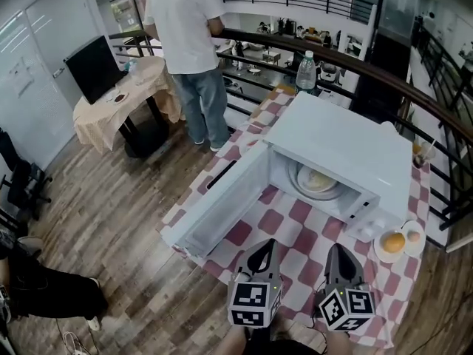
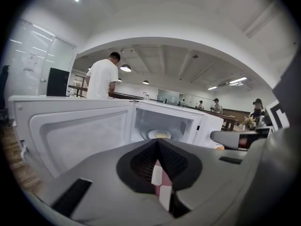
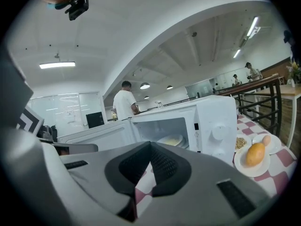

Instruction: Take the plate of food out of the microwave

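In microwave — plate of food; fruit plate on table to R.

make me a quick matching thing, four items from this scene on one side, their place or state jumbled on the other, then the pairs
1 plate of food
2 microwave door
3 water bottle
4 left gripper

A swung open
B jaws shut, nothing between them
C inside the microwave
D upright behind the microwave

Pairs: 1-C, 2-A, 3-D, 4-B
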Demonstrator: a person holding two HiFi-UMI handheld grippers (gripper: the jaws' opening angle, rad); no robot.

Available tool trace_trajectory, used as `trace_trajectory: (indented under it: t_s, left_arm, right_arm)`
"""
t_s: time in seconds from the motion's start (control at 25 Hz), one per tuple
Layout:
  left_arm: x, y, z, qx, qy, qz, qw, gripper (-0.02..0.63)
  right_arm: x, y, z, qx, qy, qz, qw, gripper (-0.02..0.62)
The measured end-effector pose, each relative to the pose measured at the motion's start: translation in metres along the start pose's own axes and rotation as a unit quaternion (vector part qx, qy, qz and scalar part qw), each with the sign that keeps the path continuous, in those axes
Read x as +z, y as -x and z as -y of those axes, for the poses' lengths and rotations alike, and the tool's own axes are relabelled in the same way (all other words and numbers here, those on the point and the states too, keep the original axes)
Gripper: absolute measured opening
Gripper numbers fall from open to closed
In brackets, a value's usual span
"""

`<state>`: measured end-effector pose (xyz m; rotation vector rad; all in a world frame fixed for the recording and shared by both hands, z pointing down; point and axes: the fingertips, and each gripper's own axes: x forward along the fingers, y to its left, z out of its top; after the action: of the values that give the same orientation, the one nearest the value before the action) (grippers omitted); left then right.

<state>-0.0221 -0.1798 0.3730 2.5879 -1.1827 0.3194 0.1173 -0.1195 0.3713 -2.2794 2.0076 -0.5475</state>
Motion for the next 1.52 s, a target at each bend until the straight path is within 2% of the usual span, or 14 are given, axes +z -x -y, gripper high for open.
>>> trace_trajectory:
  t_s: [0.52,0.88,1.04,1.52]
  left_arm:
    - [0.007,-0.078,-0.034,-0.068,0.012,-0.038,0.9969,0.012]
    - [-0.004,-0.117,-0.030,-0.111,0.005,-0.063,0.9918,0.012]
    - [-0.012,-0.127,-0.027,-0.120,0.013,-0.076,0.9898,0.012]
    - [-0.016,-0.146,-0.030,-0.121,0.069,-0.081,0.9870,0.012]
  right_arm:
    - [0.001,-0.063,0.010,-0.070,-0.041,-0.002,0.997,-0.008]
    - [-0.014,-0.084,0.020,-0.101,-0.050,-0.011,0.994,-0.008]
    - [-0.021,-0.089,0.027,-0.110,-0.053,-0.020,0.992,-0.008]
    - [-0.026,-0.100,0.041,-0.122,-0.056,-0.027,0.991,-0.008]
